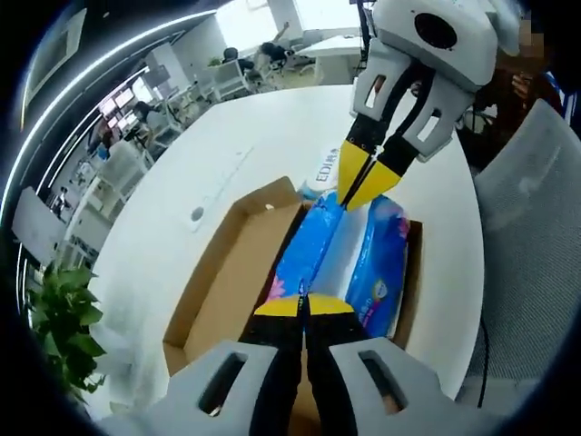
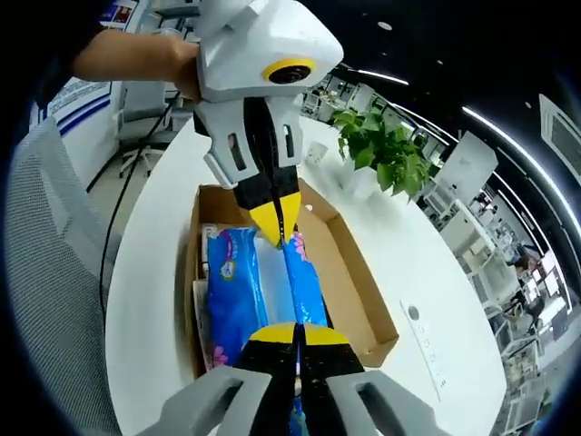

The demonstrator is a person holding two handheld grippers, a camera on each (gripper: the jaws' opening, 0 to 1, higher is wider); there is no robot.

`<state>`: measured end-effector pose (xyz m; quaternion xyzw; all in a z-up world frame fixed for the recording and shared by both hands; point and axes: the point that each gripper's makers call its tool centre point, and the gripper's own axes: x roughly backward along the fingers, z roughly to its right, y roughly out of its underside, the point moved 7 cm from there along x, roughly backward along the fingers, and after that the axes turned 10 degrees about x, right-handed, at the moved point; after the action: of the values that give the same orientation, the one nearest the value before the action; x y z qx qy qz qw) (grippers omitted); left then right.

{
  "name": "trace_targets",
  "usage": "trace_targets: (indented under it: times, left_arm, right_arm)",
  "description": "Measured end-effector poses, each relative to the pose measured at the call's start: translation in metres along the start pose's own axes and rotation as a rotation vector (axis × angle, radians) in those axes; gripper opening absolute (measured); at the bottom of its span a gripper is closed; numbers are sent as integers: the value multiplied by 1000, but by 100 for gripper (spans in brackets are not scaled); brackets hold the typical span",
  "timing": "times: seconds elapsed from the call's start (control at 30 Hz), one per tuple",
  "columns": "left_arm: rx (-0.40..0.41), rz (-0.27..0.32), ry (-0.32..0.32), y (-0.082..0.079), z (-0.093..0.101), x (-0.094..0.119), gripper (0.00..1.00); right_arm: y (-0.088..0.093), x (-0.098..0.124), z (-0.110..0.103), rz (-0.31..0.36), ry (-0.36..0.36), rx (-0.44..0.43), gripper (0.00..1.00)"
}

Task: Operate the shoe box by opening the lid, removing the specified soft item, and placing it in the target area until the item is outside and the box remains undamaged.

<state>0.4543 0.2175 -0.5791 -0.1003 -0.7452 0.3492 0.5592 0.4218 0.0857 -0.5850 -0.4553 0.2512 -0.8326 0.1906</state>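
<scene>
With the box (image 1: 227,282) open on the surface (image 1: 254,145), the blue tissue pack (image 1: 313,245), judged light, soft and slippery-wrapped, is clamped at opposite ends inside it by the left gripper (image 1: 305,307) and right gripper (image 1: 368,182), fingers pinched together on the film.

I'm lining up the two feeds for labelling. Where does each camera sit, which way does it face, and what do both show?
Left gripper view: rides the left hand-held gripper, looking along its shut jaws over the open shoe box at the right hand-held gripper.
Right gripper view: rides the right hand-held gripper, facing back at the left one; a hand holds it.
Shared: box, blue tissue pack, white table, potted plant.
</scene>
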Motion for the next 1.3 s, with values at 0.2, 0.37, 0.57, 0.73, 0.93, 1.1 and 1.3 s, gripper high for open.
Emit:
trace_targets:
  times: [0.2,0.37,0.57,0.73,0.93,1.1,1.3]
  left_arm:
    - [-6,6,9,-18,10,11,0]
    - [-30,2,9,-34,23,15,0]
    - [-28,0,17,-54,37,16,0]
    - [-31,-6,23,-67,49,12,0]
    - [-37,-8,27,-85,61,4,0]
    - [-37,-9,37,-100,73,-8,0]
    - [-47,-9,48,-114,85,-23,0]
  right_arm:
    - [-2,21,1,-1,1,-8,0]
    - [1,43,2,-11,-5,-10,0]
    - [10,64,2,-22,-10,-1,0]
    - [21,78,3,-31,-5,-1,0]
    - [38,93,2,-45,-15,2,0]
    - [53,104,4,-59,-15,1,0]
    - [74,116,8,-81,-5,-1,0]
